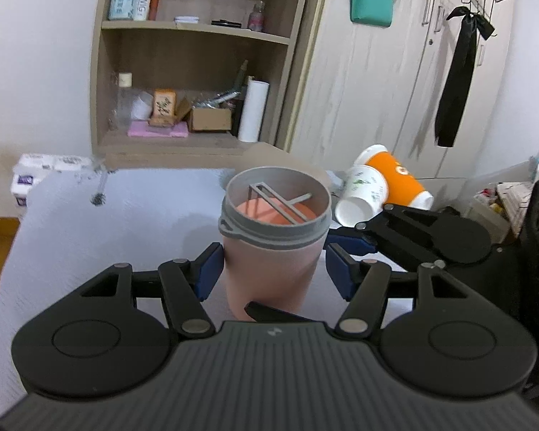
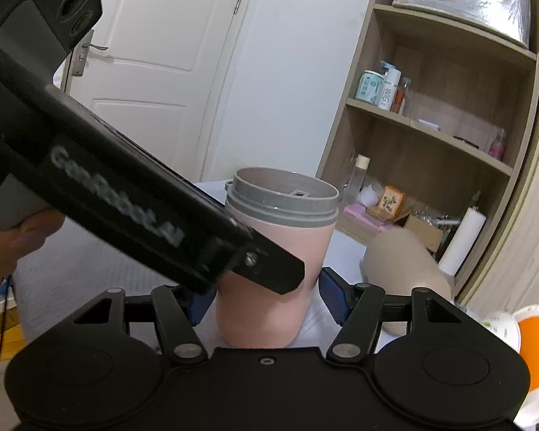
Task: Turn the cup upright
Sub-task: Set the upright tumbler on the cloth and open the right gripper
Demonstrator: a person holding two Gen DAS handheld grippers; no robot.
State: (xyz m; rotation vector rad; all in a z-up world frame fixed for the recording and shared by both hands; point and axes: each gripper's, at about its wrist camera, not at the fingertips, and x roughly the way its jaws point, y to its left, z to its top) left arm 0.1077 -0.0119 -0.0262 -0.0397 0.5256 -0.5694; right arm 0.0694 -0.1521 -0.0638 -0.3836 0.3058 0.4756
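A pink cup (image 1: 271,273) with a grey rim stands upright on the table, mouth up; a grey strainer sits inside it. It also shows in the right wrist view (image 2: 269,280). My left gripper (image 1: 271,274) is open, its blue pads (image 1: 208,269) on either side of the cup with small gaps. My right gripper (image 2: 266,301) is also open around the cup from another side; its fingers (image 1: 355,242) show at the cup's right in the left wrist view. The left gripper's body (image 2: 125,194) crosses the right wrist view.
Two paper cups, one white (image 1: 363,195) and one orange (image 1: 400,179), lie on their sides behind the pink cup. A wooden shelf unit (image 1: 197,72) with bottles and boxes stands behind the table (image 1: 90,244). A beige roll (image 2: 402,262) lies on the table.
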